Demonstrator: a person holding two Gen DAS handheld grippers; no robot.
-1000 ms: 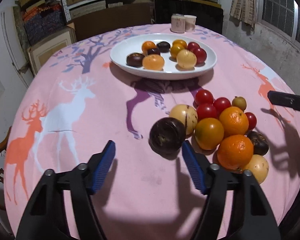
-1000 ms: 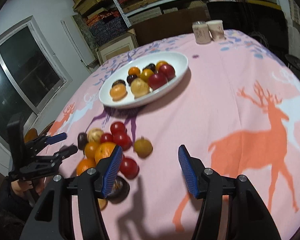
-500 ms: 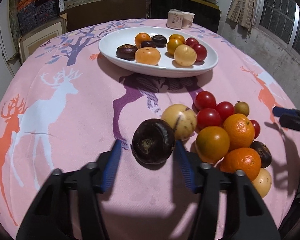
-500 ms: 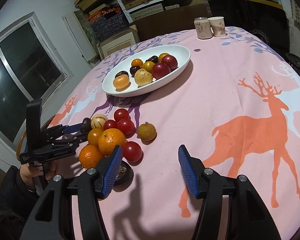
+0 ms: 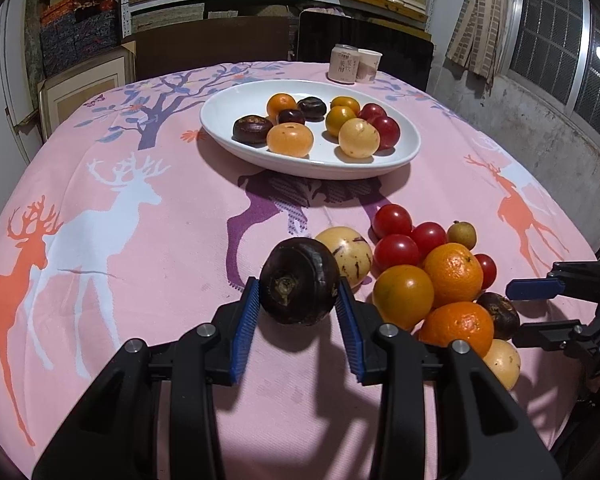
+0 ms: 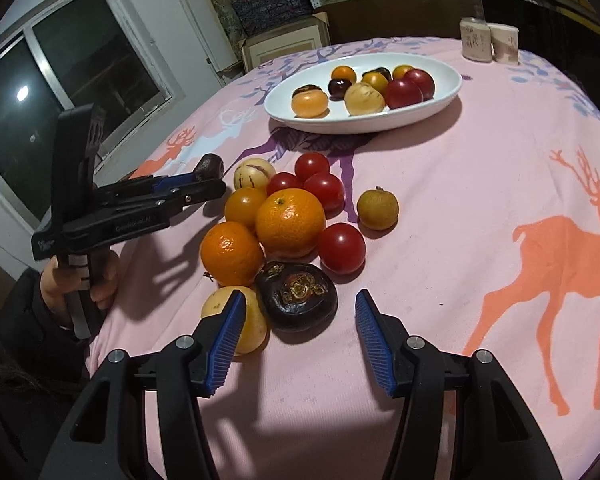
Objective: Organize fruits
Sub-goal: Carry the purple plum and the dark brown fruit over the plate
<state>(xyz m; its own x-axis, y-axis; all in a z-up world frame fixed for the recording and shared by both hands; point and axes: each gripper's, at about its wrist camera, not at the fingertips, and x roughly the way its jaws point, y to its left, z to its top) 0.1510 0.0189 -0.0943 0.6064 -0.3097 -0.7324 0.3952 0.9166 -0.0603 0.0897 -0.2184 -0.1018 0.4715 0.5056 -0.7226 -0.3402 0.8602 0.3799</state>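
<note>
The left gripper (image 5: 298, 308) pinches a round, glossy dark fruit (image 5: 299, 281) between ribbed blue pads, just beside the fruit pile (image 5: 428, 280) and nearer than the smooth white oval plate (image 5: 220, 114). The right gripper (image 6: 298, 334) hangs open around a second dark, wrinkled fruit (image 6: 296, 296) at the pile's near edge, without touching it.

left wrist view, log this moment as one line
left gripper: shut on dark fruit | right gripper: open, near second dark fruit | white plate: holds fruit | pile on tablecloth

Pink deer-print tablecloth (image 5: 140, 280); white plate (image 5: 228, 120); dark purple fruit (image 5: 299, 281); blue tool pads (image 5: 245, 322).
</note>
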